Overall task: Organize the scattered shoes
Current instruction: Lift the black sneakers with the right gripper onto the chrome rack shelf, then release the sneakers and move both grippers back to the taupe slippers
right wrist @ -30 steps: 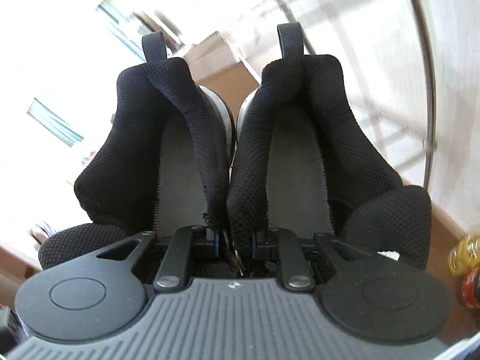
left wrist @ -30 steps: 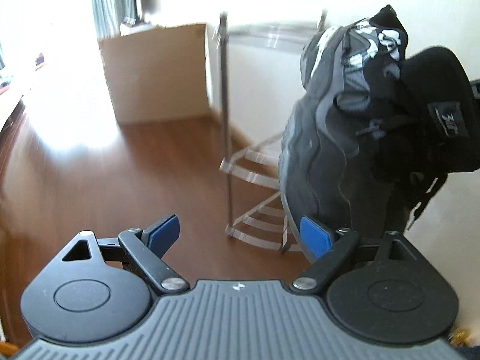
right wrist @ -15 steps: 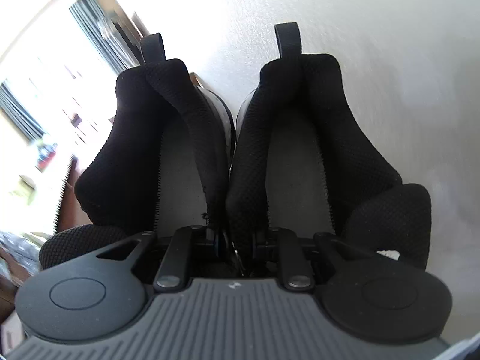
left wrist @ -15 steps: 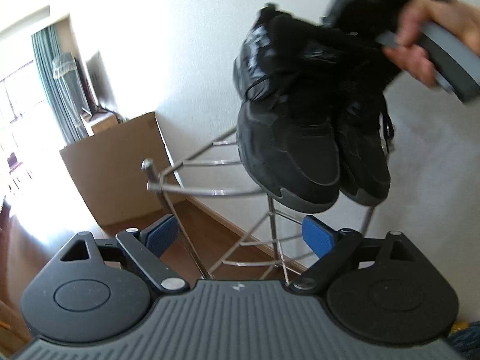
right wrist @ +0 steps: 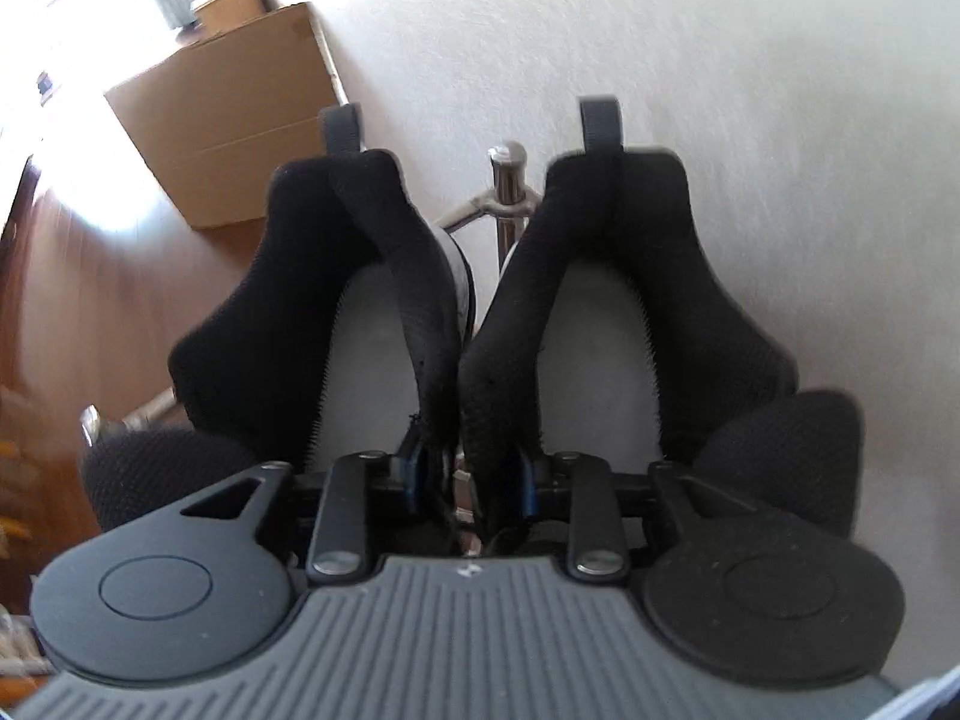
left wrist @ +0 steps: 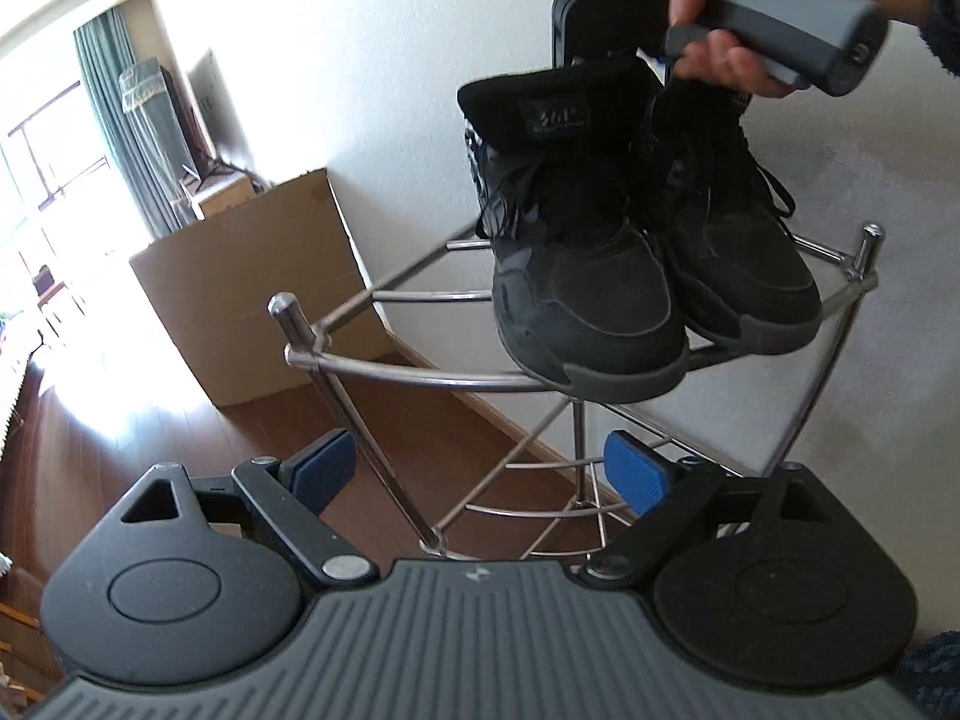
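Note:
A pair of black sneakers (left wrist: 636, 276) hangs from my right gripper (right wrist: 465, 468), which is shut on the inner collars of both shoes (right wrist: 456, 348). In the left wrist view their soles sit at the front rail of the top tier of a chrome corner shoe rack (left wrist: 384, 369); whether they rest on it I cannot tell. My left gripper (left wrist: 480, 471) is open and empty, below and in front of the rack, with blue pads (left wrist: 633, 471). A rack post (right wrist: 507, 180) shows between the two heels in the right wrist view.
A cardboard box (left wrist: 252, 294) stands on the wooden floor (left wrist: 120, 450) against the white wall (left wrist: 372, 60), left of the rack. Lower rack tiers (left wrist: 540, 504) show behind my left gripper. Curtains and a bright window are at far left.
The right gripper has lowered the sneakers from above the rack down to its top tier. The left gripper has stayed open and tilted slightly down.

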Action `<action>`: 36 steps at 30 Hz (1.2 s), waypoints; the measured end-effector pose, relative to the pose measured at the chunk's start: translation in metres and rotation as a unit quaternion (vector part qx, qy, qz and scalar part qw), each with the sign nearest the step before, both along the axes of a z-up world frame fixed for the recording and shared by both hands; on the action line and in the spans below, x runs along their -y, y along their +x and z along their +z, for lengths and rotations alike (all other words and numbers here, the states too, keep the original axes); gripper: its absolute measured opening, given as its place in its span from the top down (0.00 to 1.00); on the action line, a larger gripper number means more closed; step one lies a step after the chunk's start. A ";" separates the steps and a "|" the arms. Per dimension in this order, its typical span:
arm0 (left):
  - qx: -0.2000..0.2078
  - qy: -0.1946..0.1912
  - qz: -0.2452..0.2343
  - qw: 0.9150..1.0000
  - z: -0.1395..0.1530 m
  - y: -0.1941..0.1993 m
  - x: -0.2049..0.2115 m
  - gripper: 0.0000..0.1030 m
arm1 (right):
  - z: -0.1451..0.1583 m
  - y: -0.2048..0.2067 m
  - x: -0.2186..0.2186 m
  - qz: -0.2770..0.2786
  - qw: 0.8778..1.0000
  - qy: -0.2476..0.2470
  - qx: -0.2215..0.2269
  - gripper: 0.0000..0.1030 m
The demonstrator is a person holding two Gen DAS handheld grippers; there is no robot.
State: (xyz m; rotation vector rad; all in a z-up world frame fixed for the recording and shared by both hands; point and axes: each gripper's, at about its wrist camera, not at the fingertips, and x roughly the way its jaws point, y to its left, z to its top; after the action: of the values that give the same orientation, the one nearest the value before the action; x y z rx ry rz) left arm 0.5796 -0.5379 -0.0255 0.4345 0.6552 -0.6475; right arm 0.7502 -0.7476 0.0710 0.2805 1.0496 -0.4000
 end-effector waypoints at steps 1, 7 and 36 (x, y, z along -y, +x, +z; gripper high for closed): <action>0.000 -0.003 -0.004 1.000 0.002 -0.010 0.001 0.11 | 0.013 -0.002 -0.003 0.013 0.999 -0.037 0.022 0.22; 0.010 -0.017 -0.001 1.000 0.004 -0.041 -0.003 0.11 | 0.081 -0.076 -0.015 0.069 0.978 -0.088 0.175 0.13; -0.260 0.039 0.407 0.875 -0.376 -0.215 -0.350 0.12 | -0.431 -0.271 -0.384 0.298 0.937 0.153 -0.103 0.09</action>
State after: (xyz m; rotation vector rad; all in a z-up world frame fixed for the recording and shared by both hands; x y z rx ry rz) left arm 0.3648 -0.1878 -0.4013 0.0173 1.2827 0.0901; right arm 0.4789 -0.3636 -0.3602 0.1838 1.3439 0.2919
